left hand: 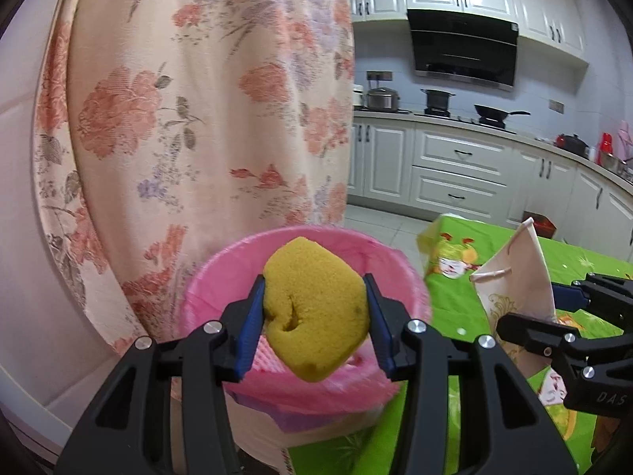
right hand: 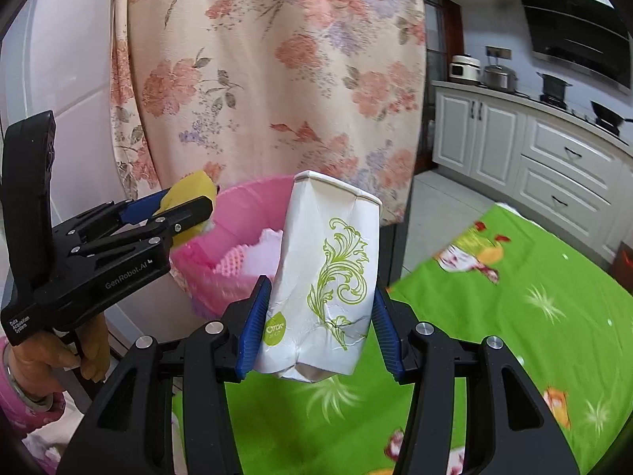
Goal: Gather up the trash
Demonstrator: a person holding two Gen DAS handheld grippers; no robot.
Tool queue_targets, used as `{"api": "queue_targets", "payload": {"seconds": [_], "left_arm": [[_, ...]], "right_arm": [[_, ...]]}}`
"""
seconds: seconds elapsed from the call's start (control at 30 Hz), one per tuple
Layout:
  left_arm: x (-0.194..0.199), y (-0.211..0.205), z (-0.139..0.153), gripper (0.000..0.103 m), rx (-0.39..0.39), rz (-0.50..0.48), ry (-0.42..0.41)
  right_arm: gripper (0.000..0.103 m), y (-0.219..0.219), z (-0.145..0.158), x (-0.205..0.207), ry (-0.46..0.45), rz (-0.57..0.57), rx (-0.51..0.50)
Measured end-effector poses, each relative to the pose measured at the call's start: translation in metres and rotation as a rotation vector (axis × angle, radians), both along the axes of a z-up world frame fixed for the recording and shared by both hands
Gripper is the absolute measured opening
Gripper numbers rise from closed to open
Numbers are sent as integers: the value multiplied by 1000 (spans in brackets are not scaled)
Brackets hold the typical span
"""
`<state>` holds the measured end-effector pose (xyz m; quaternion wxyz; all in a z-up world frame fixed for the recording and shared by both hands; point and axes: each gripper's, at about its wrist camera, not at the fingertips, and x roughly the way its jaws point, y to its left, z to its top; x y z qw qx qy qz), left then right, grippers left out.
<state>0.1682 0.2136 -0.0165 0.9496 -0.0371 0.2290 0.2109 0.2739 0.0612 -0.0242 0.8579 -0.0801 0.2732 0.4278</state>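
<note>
My left gripper [left hand: 314,316] is shut on a yellow sponge [left hand: 316,308] and holds it right over the pink-lined trash bin [left hand: 205,289]. The right wrist view shows that gripper [right hand: 186,206] and the sponge [right hand: 190,188] at the bin's [right hand: 245,206] left rim. My right gripper [right hand: 320,324] is shut on a crumpled white paper packet with green scrollwork [right hand: 324,277], held upright just right of the bin. The packet [left hand: 518,273] and right gripper [left hand: 554,308] also show in the left wrist view.
A table with a green cartoon-print cloth [right hand: 514,316] lies below and to the right. A floral curtain [left hand: 198,99] hangs just behind the bin. White kitchen cabinets [left hand: 455,166] and a stove with pots stand far right.
</note>
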Motion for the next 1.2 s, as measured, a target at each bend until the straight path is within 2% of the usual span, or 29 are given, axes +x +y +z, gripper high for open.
{"api": "queue_targets", "payload": {"seconds": [0.2,0.43,0.77,0.93,0.97,1.0,1.03,1.2], "left_arm": [[10,26,11,47,-15,2,0],[27,56,11,48,-39,37,21],[34,79,13,51,-54,69,20],[35,90,16,58,-77,98,4],[34,92,17,60,-84,103,-1],[33,93,18,63,-89,107,-7],[30,93,20,65,-93,114,-17],[16,90,29,82,-58,130,-58]], "right_arm": [[49,30,8,17,-8,62,-6],[49,67,12,49,17,84,-7],[50,113,8,72,22,126,-34],[52,133,7,85,-11,141,-47],[55,136,6,88,-12,152,-45],[67,139,6,93,-7,159,-41],[71,140,6,96,-8,152,-38],[71,124,19,99,-19,129,19]]}}
